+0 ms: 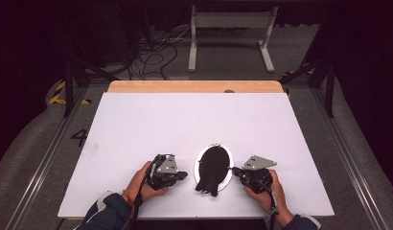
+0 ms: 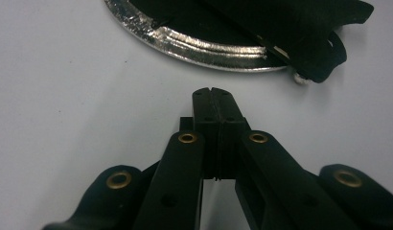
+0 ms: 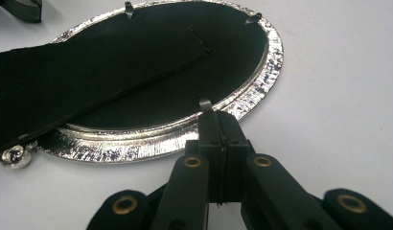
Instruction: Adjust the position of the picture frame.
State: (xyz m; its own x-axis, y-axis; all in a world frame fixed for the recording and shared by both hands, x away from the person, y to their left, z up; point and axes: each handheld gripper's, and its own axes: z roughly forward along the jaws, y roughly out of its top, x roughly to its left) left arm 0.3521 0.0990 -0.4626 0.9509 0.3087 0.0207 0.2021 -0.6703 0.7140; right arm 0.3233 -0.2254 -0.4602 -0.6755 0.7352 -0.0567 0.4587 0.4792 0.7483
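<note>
Two hands are flanking the oval frame point(image 1: 214, 168)
Left gripper point(image 1: 183, 175) jaws are pressing together, empty; right gripper point(image 1: 234, 170) jaws are pressing together against the frame's silver rim

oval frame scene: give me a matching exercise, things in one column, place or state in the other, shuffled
Things:
1. oval frame
2. left tool
3. right tool
4. black stand

Descriptions:
A. tip at the frame's silver rim, shut
B. face down on the white table
C. a flap lying across the frame's back
D. shut, a gap short of the frame

Pairs: 1-B, 2-D, 3-A, 4-C
</note>
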